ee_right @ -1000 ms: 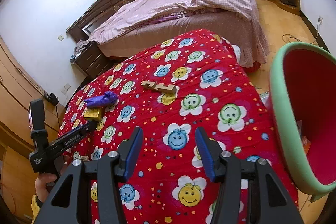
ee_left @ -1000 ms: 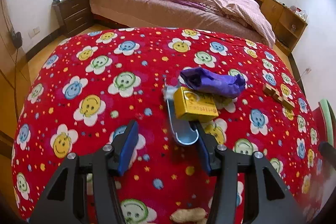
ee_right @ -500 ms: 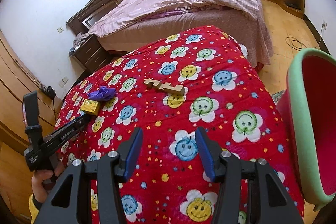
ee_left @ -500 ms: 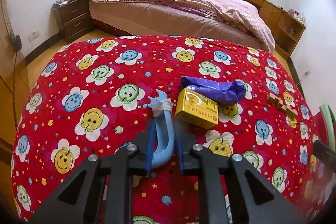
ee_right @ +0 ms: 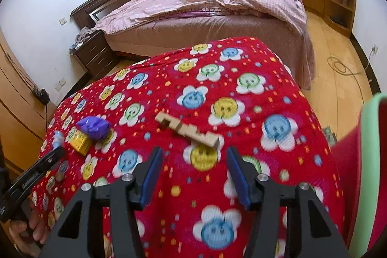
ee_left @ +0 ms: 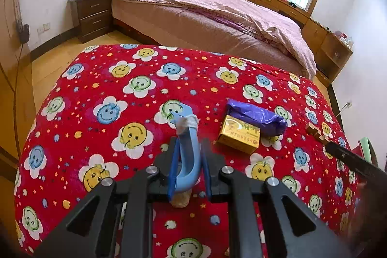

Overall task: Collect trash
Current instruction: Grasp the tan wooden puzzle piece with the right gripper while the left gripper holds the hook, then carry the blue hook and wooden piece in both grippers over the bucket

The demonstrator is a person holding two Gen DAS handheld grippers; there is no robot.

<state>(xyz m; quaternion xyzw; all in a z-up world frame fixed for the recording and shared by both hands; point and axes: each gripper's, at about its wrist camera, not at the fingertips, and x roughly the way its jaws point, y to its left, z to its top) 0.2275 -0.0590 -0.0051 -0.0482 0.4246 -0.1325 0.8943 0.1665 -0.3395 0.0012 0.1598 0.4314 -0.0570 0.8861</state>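
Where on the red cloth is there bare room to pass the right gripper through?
Bare red cloth beyond the wooden puzzle piece, and between it and the green-rimmed bin. Crowded at the yellow box and purple wrapper, beside the left gripper.

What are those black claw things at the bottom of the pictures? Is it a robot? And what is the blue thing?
No robot: a person holds a black gripper in each hand, and each carries a camera looking along its fingers. One picture comes from the left gripper, the other from the right gripper. Both look down on a red blanket with smiley flowers. The left gripper is shut on a light blue curved plastic piece wrapped with white tape near its tip. The right gripper is open, holding nothing. On the blanket lie a yellow box, a crumpled purple wrapper and a notched wooden piece. At the right is a red bin with a green rim.
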